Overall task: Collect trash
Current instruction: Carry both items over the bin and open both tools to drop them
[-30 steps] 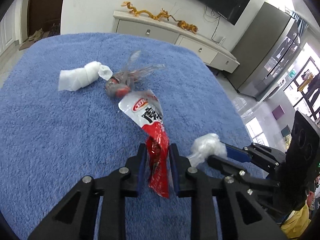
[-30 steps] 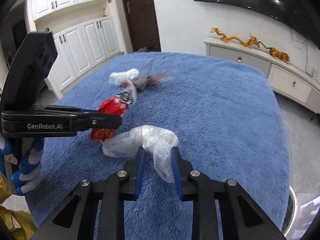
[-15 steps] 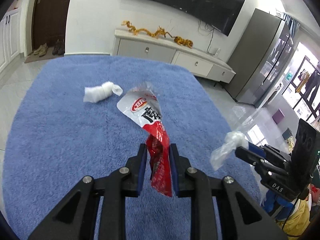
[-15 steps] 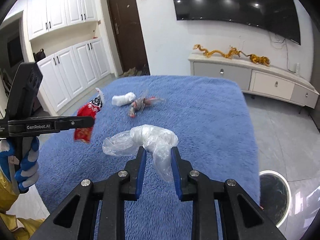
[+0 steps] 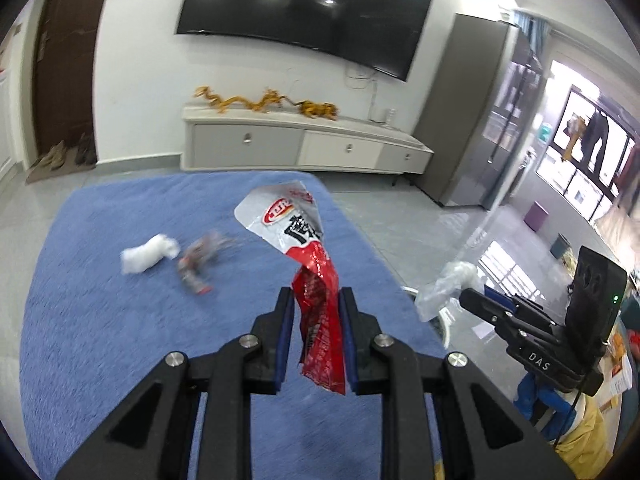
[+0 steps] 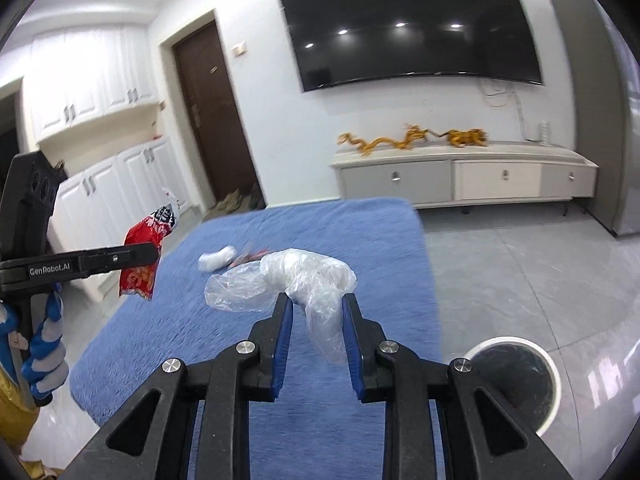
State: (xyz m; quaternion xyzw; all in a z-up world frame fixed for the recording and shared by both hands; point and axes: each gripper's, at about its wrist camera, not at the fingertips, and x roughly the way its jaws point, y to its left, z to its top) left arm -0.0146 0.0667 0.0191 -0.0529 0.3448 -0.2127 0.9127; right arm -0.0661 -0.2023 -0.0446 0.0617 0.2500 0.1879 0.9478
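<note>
- Left wrist view: the left tool point(image 5: 314, 312) is clamped on a crinkled red-and-white foil snack wrapper point(image 5: 308, 264), which hangs clear above the fuzzy blue rug point(image 5: 100, 320).
- Two pieces lie on the rug towards its far left corner: a crumpled white tissue wad point(image 5: 149, 253) and, just beside it, a small blurred red-and-clear wrapper point(image 5: 199, 261).
- At the right edge of this view the right tool point(image 5: 468, 300) carries a clear crumpled plastic bag point(image 5: 448, 284), past the rug's right edge.
- Right wrist view: the right tool point(image 6: 318, 316) is clamped on the clear crumpled plastic bag point(image 6: 296, 280), held above the rug point(image 6: 380, 248) near its right edge.
- A round white-rimmed bin point(image 6: 516, 380) stands on the floor just off the rug's near right corner, below and right of the bag.
- The left tool point(image 6: 154, 254) holds the snack wrapper point(image 6: 146, 254) over the rug's left edge.
- Judged from this: two pieces are picked up but not yet binned; the tissue point(image 6: 216, 259) and small wrapper point(image 6: 252, 257) remain to be collected.
</note>
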